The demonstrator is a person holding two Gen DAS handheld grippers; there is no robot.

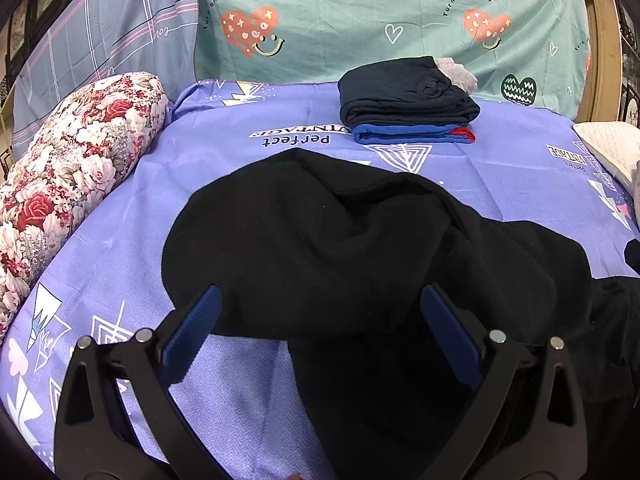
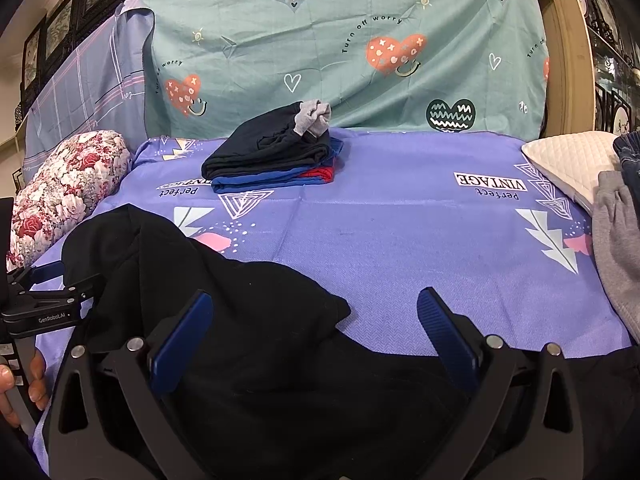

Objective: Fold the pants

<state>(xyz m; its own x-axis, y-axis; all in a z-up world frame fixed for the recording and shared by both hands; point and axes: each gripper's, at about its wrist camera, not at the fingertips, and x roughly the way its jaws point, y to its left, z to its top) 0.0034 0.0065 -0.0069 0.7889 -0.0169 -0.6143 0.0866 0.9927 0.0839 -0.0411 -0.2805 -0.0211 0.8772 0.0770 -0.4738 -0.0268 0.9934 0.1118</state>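
Black pants (image 1: 340,248) lie loosely bunched on the purple bedsheet (image 1: 132,240). My left gripper (image 1: 320,300) is open, its blue fingers (image 1: 196,320) straddling the near edge of the pants, holding nothing. In the right wrist view the same pants (image 2: 224,300) spread across the lower left. My right gripper (image 2: 316,304) is open over the pants' near edge, with cloth lying between its fingers (image 2: 444,328). The left gripper's body (image 2: 44,308) shows at the far left of that view, in a hand.
A stack of folded clothes (image 1: 404,104) (image 2: 272,156) sits at the back of the bed. A floral bolster (image 1: 68,172) lies on the left, a white pillow (image 2: 568,164) and grey garment (image 2: 616,248) on the right. A teal sheet (image 1: 360,20) hangs behind.
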